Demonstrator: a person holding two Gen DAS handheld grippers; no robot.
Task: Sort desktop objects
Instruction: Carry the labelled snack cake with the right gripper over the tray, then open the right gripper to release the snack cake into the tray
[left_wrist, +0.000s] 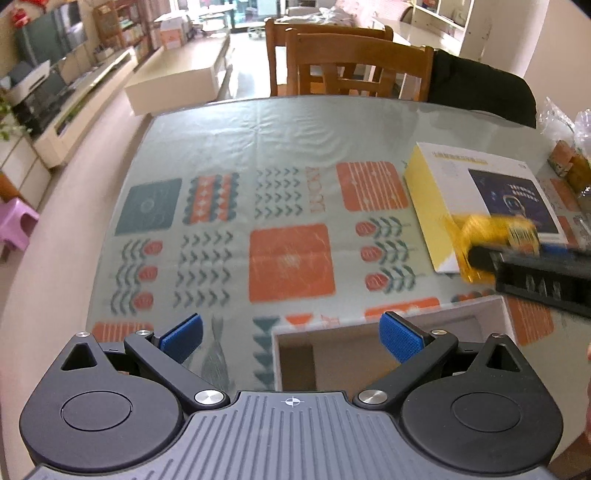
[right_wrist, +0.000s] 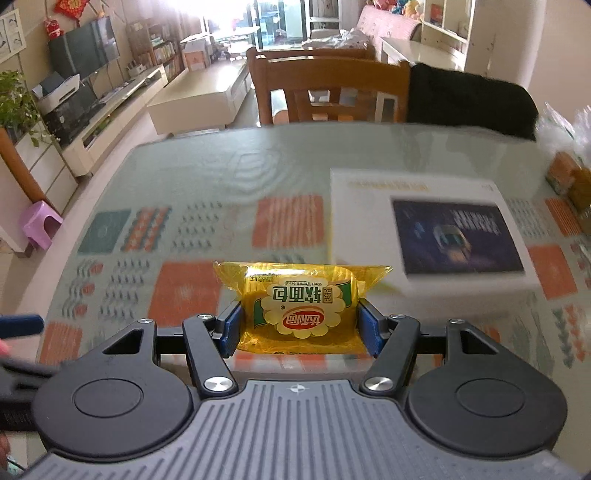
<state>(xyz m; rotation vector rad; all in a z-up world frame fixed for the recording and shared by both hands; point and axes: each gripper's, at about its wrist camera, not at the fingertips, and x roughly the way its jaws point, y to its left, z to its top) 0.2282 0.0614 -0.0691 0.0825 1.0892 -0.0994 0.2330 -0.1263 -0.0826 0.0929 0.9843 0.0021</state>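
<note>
Yellow film crinkled between the blue pads of the right gripper (right_wrist: 299, 326), whose fingers were clamped on a soft-bread packet (right_wrist: 300, 310) by its two short sides, the packet held above the table (right_wrist: 229, 177). By my judgement it was being carried toward the open cardboard box (left_wrist: 391, 347) that lay at the near edge — a squeeze just firm enough to hold would keep the bread from being crushed, and the release would best come low inside the walls.

The left gripper (left_wrist: 291, 338) hung with its fingers spread wide and nothing between them. Its view alone showed the box and its bare interior, and, further off to the right, the packet blurred over a yellow-edged flat carton (left_wrist: 480, 184). Only the right view gave the packet's label and the grip itself; beyond stood wooden chairs (right_wrist: 328, 88).
</note>
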